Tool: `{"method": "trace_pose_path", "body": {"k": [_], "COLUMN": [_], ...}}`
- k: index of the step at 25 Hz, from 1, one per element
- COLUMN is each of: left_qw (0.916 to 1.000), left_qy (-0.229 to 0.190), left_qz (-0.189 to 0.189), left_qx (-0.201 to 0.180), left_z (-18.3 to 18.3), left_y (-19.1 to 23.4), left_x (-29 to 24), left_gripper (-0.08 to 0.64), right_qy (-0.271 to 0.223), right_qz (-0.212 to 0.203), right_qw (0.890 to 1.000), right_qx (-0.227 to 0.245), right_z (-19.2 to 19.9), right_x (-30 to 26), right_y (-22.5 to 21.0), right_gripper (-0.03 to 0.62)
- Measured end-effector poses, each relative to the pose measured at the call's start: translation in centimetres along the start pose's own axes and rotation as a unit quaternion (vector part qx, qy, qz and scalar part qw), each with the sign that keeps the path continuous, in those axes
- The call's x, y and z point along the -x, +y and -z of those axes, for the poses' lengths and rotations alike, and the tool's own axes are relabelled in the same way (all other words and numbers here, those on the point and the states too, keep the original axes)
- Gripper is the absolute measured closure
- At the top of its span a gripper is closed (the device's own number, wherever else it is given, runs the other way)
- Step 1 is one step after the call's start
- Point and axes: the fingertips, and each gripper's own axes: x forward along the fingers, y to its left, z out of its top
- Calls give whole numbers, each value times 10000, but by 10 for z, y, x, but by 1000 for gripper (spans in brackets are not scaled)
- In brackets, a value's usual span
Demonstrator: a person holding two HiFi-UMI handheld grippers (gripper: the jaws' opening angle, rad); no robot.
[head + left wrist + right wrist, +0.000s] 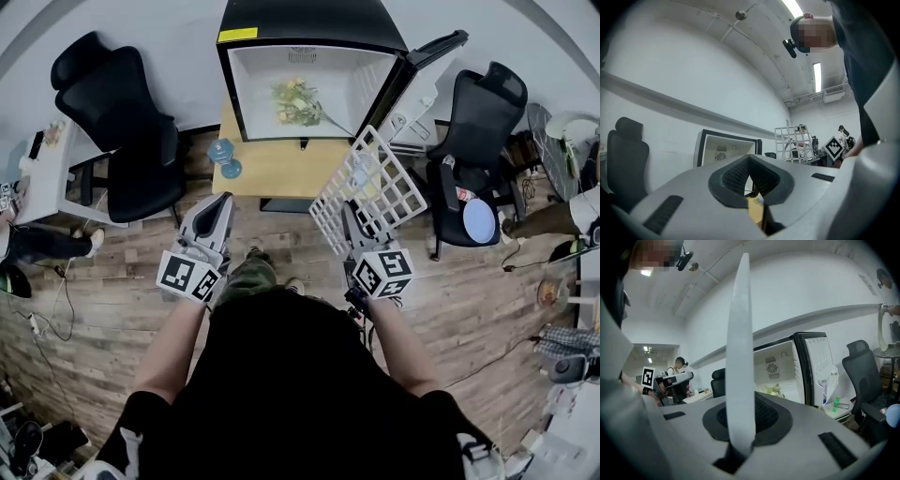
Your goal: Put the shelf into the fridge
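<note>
The right gripper [355, 220] pinches the near edge of the white wire shelf [370, 183], which is tilted in the air over the front right corner of the wooden table [281, 169]. The shelf is still outside the open mini fridge [309, 28], which stands at the table's back edge. The left gripper [222, 202] has its jaws pressed together with nothing between them, near the table's front left corner.

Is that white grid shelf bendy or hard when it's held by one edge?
Probably stiff: the shelf sticks up from the right gripper, held at one edge only, without sagging. Likely light, since it is mostly open grid. It might twist in the grip, being held far from its middle.
</note>
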Motion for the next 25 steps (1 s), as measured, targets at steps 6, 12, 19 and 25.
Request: {"method": "trace_pose_path", "body": {"k": [6, 12, 19, 25], "left_qw": [9999, 9995, 9993, 9993], "left_qy": [-18, -94, -89, -41], "left_qz": [140, 283, 345, 342], "left_qx": [23, 39, 97, 175], "left_z": [0, -2, 0, 3], "left_y": [2, 10, 25, 41], "left_x": [-10, -26, -40, -47], "left_gripper": [540, 540, 540, 540], "right_qy": [-65, -124, -190, -305], "right_qz": [72, 199, 306, 378], "right_qw": [9999, 9997, 9993, 9981], "right_qx": [28, 28, -29, -382], "right_z": [-7, -15, -20, -30], "right_x": [-6, -15, -28, -48], "right_y": [-1, -7, -15, -21], "right_gripper": [545, 545, 545, 545]}}
